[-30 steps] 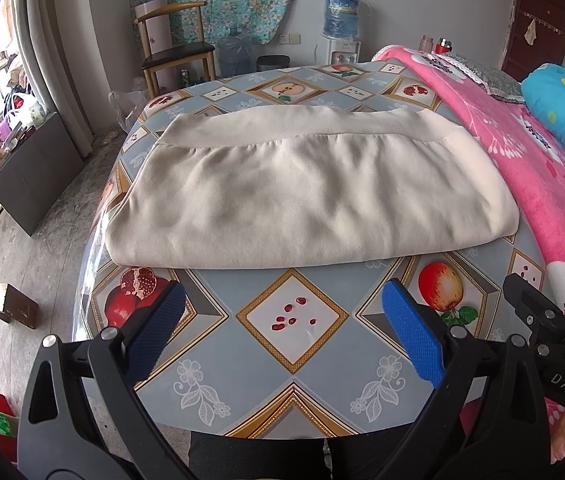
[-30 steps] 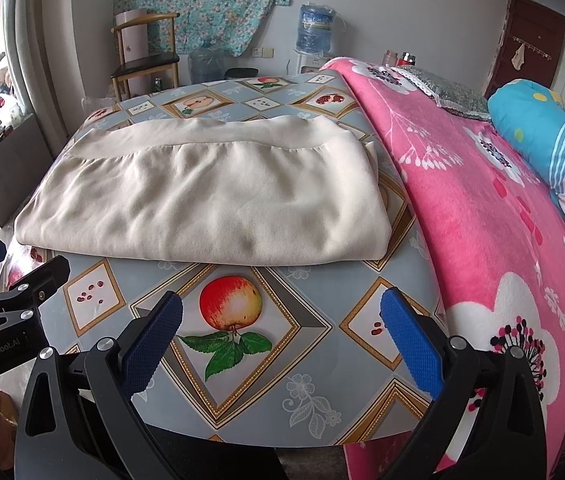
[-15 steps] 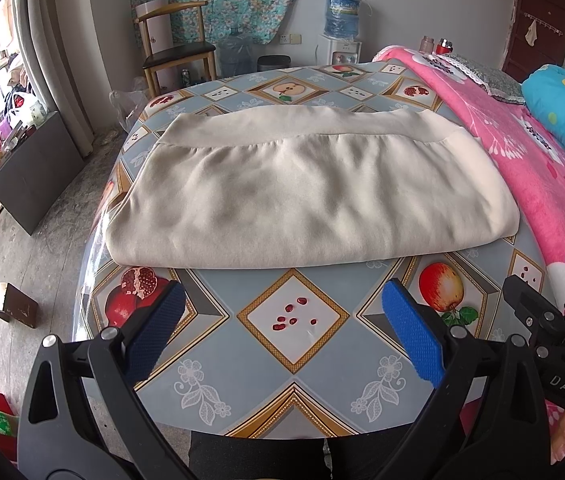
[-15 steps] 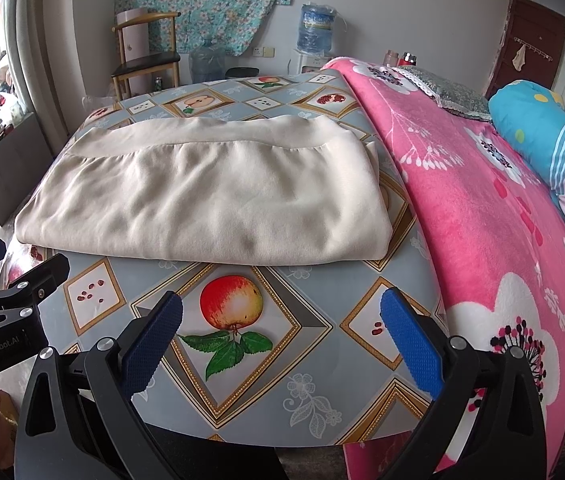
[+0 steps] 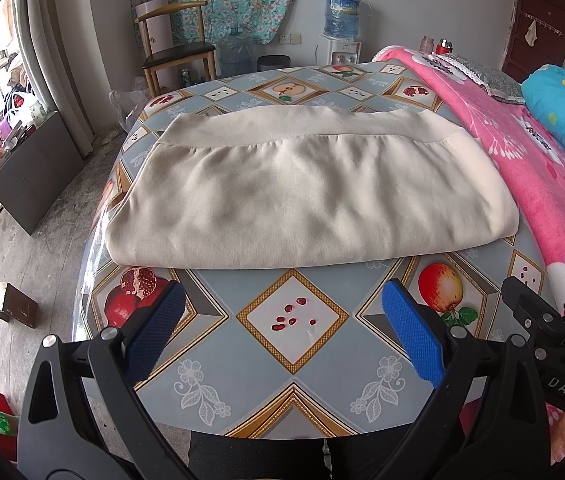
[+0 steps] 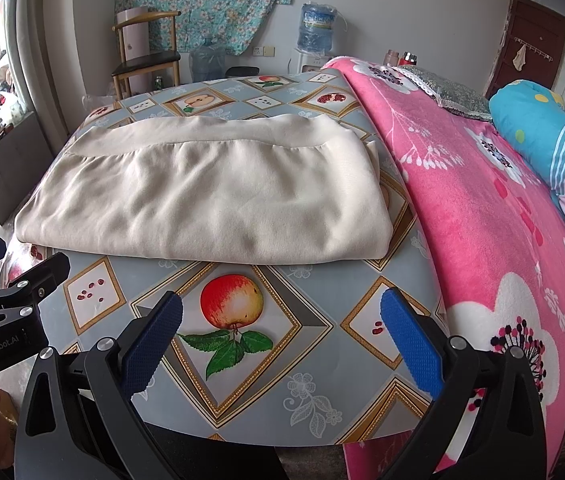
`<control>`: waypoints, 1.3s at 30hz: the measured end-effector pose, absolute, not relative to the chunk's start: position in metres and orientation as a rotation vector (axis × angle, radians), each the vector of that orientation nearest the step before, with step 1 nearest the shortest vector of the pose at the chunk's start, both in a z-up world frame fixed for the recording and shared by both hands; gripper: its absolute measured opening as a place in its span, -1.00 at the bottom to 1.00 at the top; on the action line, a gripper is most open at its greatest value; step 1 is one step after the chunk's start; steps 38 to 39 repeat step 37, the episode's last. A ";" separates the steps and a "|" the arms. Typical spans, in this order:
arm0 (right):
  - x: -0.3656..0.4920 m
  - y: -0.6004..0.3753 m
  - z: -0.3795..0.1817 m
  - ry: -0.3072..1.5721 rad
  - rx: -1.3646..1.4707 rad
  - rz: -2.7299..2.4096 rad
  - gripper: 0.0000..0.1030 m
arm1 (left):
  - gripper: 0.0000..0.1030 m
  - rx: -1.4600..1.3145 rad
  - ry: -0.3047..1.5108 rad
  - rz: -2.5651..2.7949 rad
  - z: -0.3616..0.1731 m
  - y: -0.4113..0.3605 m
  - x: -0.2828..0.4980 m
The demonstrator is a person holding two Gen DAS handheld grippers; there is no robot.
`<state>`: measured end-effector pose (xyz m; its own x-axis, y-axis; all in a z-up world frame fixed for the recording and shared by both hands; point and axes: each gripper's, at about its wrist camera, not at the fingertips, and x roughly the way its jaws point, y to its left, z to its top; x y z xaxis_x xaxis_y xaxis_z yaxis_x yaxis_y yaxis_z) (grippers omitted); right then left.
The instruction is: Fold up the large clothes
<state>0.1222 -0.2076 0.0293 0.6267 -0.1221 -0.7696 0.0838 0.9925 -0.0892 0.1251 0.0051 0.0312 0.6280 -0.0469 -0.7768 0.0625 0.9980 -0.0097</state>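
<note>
A cream garment [image 5: 306, 188] lies folded into a wide rectangle on the table [image 5: 290, 364], its ribbed band along the far edge. It also fills the middle of the right wrist view as the cream garment [image 6: 210, 200]. My left gripper [image 5: 282, 312] hovers open over the table's near edge, short of the cloth, holding nothing. My right gripper [image 6: 282, 314] is open too, above the apple print near the front edge, apart from the garment. The right gripper's black body shows at the right of the left wrist view.
The table carries a fruit-patterned cloth. A bed with a pink blanket [image 6: 502, 200] and a blue pillow [image 6: 534, 124] adjoins its right side. A wooden chair [image 5: 174, 48], water jugs and a dispenser [image 5: 340, 12] stand at the back wall. A small box [image 5: 8, 304] sits on the floor at left.
</note>
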 end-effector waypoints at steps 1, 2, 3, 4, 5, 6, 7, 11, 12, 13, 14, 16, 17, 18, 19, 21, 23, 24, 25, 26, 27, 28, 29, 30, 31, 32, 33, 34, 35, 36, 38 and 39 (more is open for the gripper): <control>0.122 -0.208 0.029 0.886 -0.046 -0.118 0.88 | 0.85 0.018 0.890 -0.063 0.031 0.005 0.125; 0.122 -0.208 0.029 0.886 -0.046 -0.118 0.88 | 0.85 0.018 0.890 -0.063 0.031 0.005 0.125; 0.122 -0.207 0.029 0.886 -0.046 -0.119 0.88 | 0.85 0.019 0.889 -0.063 0.031 0.005 0.125; 0.122 -0.209 0.029 0.886 -0.046 -0.119 0.88 | 0.85 0.019 0.889 -0.063 0.031 0.005 0.125; 0.122 -0.208 0.029 0.886 -0.046 -0.119 0.88 | 0.85 0.018 0.889 -0.063 0.031 0.005 0.125; 0.122 -0.207 0.029 0.887 -0.045 -0.118 0.88 | 0.85 0.019 0.889 -0.063 0.031 0.005 0.125; 0.122 -0.208 0.029 0.886 -0.045 -0.118 0.88 | 0.85 0.019 0.889 -0.063 0.031 0.005 0.125; 0.122 -0.208 0.029 0.886 -0.048 -0.117 0.88 | 0.85 0.019 0.889 -0.063 0.031 0.005 0.125; 0.122 -0.208 0.029 0.885 -0.049 -0.118 0.88 | 0.85 0.018 0.889 -0.063 0.031 0.005 0.125; 0.122 -0.208 0.029 0.886 -0.049 -0.117 0.88 | 0.85 0.018 0.889 -0.063 0.031 0.005 0.125; 0.122 -0.209 0.029 0.886 -0.049 -0.116 0.88 | 0.85 0.018 0.889 -0.063 0.031 0.005 0.125; 0.122 -0.208 0.029 0.886 -0.049 -0.118 0.88 | 0.85 0.018 0.890 -0.063 0.031 0.006 0.125; 0.122 -0.208 0.029 0.885 -0.049 -0.118 0.88 | 0.85 0.017 0.890 -0.064 0.031 0.005 0.125; 0.122 -0.207 0.029 0.886 -0.049 -0.117 0.88 | 0.85 0.018 0.889 -0.063 0.031 0.005 0.125; 0.122 -0.208 0.029 0.886 -0.049 -0.117 0.88 | 0.85 0.018 0.889 -0.063 0.031 0.006 0.125; 0.122 -0.208 0.029 0.886 -0.050 -0.118 0.88 | 0.85 0.018 0.889 -0.063 0.031 0.006 0.125; 0.122 -0.207 0.029 0.886 -0.050 -0.117 0.88 | 0.85 0.017 0.890 -0.064 0.031 0.006 0.125; 0.122 -0.207 0.029 0.886 -0.051 -0.118 0.88 | 0.85 0.018 0.889 -0.064 0.031 0.006 0.125; 0.121 -0.208 0.029 0.887 -0.051 -0.118 0.88 | 0.85 0.017 0.889 -0.064 0.031 0.006 0.125; 0.122 -0.208 0.029 0.887 -0.051 -0.118 0.88 | 0.85 0.018 0.890 -0.063 0.031 0.006 0.125; 0.122 -0.207 0.029 0.888 -0.051 -0.118 0.88 | 0.85 0.017 0.890 -0.064 0.031 0.006 0.125; 0.121 -0.209 0.029 0.889 -0.050 -0.118 0.88 | 0.85 0.018 0.890 -0.064 0.031 0.006 0.125; 0.121 -0.209 0.029 0.890 -0.051 -0.118 0.88 | 0.85 0.017 0.889 -0.064 0.031 0.006 0.125; 0.122 -0.208 0.028 0.890 -0.053 -0.117 0.88 | 0.85 0.017 0.890 -0.064 0.031 0.006 0.125; 0.121 -0.209 0.028 0.891 -0.053 -0.118 0.88 | 0.85 0.017 0.890 -0.064 0.031 0.006 0.125; 0.121 -0.208 0.028 0.891 -0.054 -0.116 0.88 | 0.85 0.016 0.890 -0.064 0.031 0.006 0.125; 0.121 -0.208 0.028 0.891 -0.055 -0.116 0.88 | 0.85 0.017 0.890 -0.064 0.031 0.006 0.125; 0.122 -0.207 0.028 0.891 -0.055 -0.117 0.88 | 0.85 0.017 0.890 -0.063 0.031 0.006 0.125; 0.121 -0.208 0.028 0.892 -0.055 -0.117 0.88 | 0.85 0.017 0.891 -0.064 0.031 0.006 0.126; 0.121 -0.207 0.028 0.892 -0.055 -0.116 0.88 | 0.85 0.017 0.892 -0.063 0.031 0.005 0.127; 0.120 -0.209 0.028 0.892 -0.056 -0.116 0.88 | 0.85 0.016 0.892 -0.063 0.031 0.004 0.127; 0.120 -0.209 0.028 0.892 -0.056 -0.116 0.88 | 0.85 0.016 0.892 -0.063 0.031 0.004 0.127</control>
